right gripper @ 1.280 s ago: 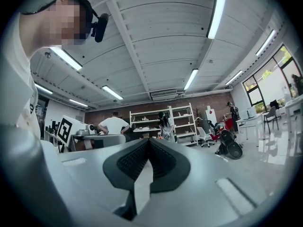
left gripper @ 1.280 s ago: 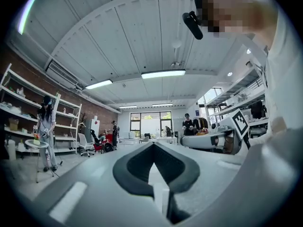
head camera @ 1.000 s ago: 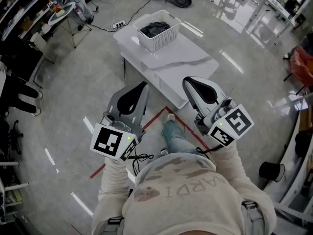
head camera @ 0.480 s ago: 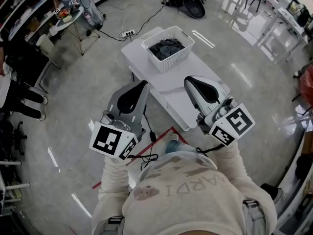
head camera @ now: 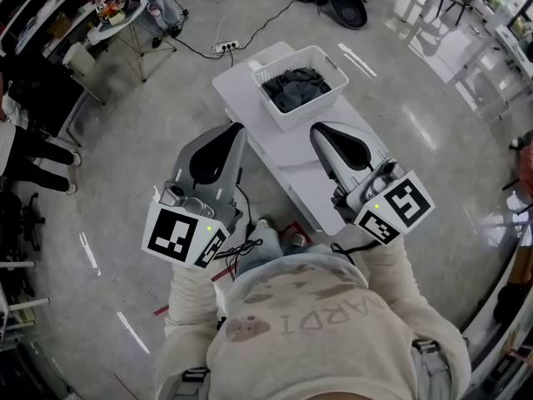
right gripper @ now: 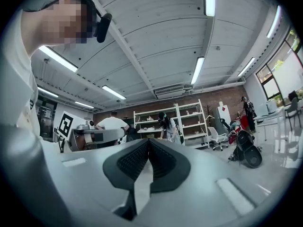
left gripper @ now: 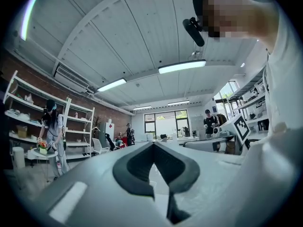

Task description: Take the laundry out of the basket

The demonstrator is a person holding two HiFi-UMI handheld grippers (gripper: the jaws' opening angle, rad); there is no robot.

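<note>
A white slatted laundry basket stands on the far end of a low white table. Dark grey laundry lies heaped inside it. In the head view my left gripper is held up short of the table's near left edge. My right gripper hangs over the table's near part, just short of the basket. Both are shut and empty. In the gripper views the left gripper and right gripper point up at the ceiling, so neither shows the basket.
A power strip with black cables lies on the floor beyond the table. A small round table and people stand at the far left. A black chair sits behind the basket. White desks fill the upper right.
The person has stepped toward the table, so basket and table sit nearer and more centred. Both grippers stayed raised and shut, and the right one now reaches over the table's near end.
</note>
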